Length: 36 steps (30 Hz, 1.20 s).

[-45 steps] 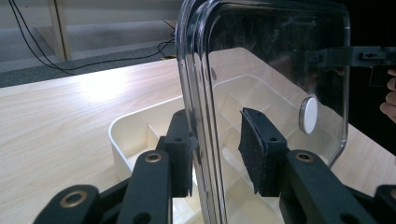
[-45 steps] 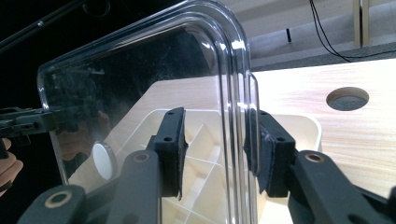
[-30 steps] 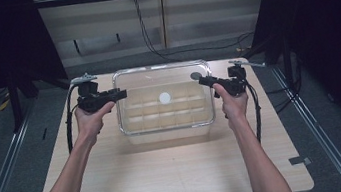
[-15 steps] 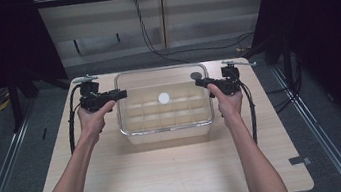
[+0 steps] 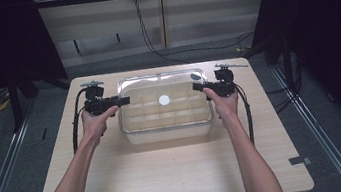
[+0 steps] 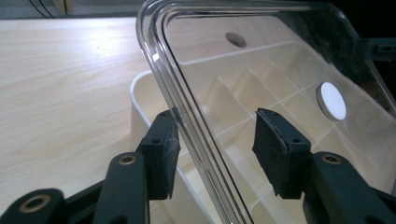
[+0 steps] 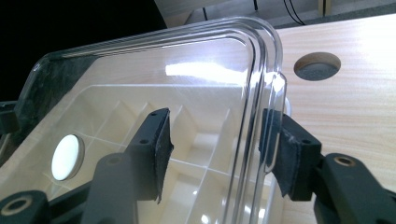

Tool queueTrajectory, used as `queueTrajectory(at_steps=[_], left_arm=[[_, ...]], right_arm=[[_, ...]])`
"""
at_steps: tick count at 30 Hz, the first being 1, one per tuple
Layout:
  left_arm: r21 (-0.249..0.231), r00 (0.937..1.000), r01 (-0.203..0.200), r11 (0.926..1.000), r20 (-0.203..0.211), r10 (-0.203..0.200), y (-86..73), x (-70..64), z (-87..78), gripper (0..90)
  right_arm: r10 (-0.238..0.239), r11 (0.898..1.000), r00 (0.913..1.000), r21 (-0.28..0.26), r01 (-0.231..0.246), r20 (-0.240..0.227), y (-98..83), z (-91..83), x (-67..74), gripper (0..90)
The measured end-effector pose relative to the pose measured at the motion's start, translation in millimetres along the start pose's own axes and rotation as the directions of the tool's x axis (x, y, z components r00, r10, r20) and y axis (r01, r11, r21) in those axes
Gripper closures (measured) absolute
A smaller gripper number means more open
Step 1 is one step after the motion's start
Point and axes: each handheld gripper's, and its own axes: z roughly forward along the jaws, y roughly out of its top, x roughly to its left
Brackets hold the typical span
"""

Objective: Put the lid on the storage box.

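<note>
Both sets of jaws have just been opening, straddling the clear lid's (image 5: pixel 164 99) rim unpressed; left gripper (image 6: pixel 215 154) and right gripper (image 7: pixel 215 147) should withdraw level, leaving it seated on the divided box (image 5: pixel 163 133).

There was one counter (image 5: pixel 170 177), and on it one box (image 5: pixel 167 132) with one clear lid (image 5: pixel 176 82) over it. The lid carried one white disc (image 5: pixel 164 100). Two claws were at work, the left claw (image 5: pixel 121 101) and the right claw (image 5: pixel 196 87), one at each end. Two forearms came in. The counter had one round hole (image 7: pixel 317 66).
</note>
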Motion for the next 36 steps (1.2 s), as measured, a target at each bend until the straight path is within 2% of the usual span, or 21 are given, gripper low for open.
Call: queueTrajectory(at_steps=[8, 9, 14, 17, 22, 23, 25, 29, 36], left_arm=[[0.014, 1.0000, 0.001, 0.9999, -0.005, -0.001, -2.1, 1.5, 2.9, 49.6], [0.016, 1.0000, 0.002, 0.9999, -0.007, -0.002, -2.5, 1.5, 3.5, 48.7], [0.026, 1.0000, -0.006, 0.9996, 0.002, 0.006, -5.6, 4.2, 5.2, 48.0], [0.034, 1.0000, -0.004, 0.9994, 0.002, 0.004, -7.0, 5.6, 5.6, 47.9], [0.040, 1.0000, -0.005, 0.9992, -0.005, 0.005, -12.1, 6.6, 7.5, 48.1], [0.041, 1.0000, 0.007, 0.9991, -0.006, -0.007, -12.9, 7.0, 8.3, 48.0], [0.049, 1.0000, -0.004, 0.9988, -0.007, 0.004, -14.1, 7.9, 8.2, 47.9], [0.056, 1.0000, 0.009, 0.9984, -0.002, -0.009, -15.6, 9.4, 9.1, 47.8], [0.058, 0.9994, 0.034, 0.9977, 0.001, -0.035, -19.2, 10.7, 12.3, 45.7]], right_arm=[[0.008, 1.000, 0.9998, 0.017, -0.009, 0.015, -3.8, 7.0, -2.0, 41.0], [0.002, 1.000, 0.9995, 0.017, -0.002, 0.033, -4.7, 8.5, -0.6, 40.3], [0.004, 0.999, 0.9988, 0.033, -0.005, 0.049, -7.4, 12.2, -1.8, 39.0], [-0.007, 1.000, 0.9986, 0.030, 0.005, 0.052, -8.5, 12.7, -1.7, 38.7], [-0.038, 0.998, 0.9954, 0.043, 0.035, 0.087, -9.2, 11.6, 0.6, 36.8], [-0.034, 0.998, 0.9949, 0.056, 0.029, 0.095, -10.0, 12.2, 0.8, 36.5], [-0.031, 0.998, 0.9944, 0.064, 0.024, 0.101, -11.9, 14.0, -0.6, 36.2], [-0.005, 0.997, 0.9948, 0.075, -0.003, 0.102, -16.3, 19.1, -3.8, 35.6], [0.002, 0.996, 0.9952, 0.091, -0.011, 0.098, -17.8, 20.5, -5.6, 35.5]])
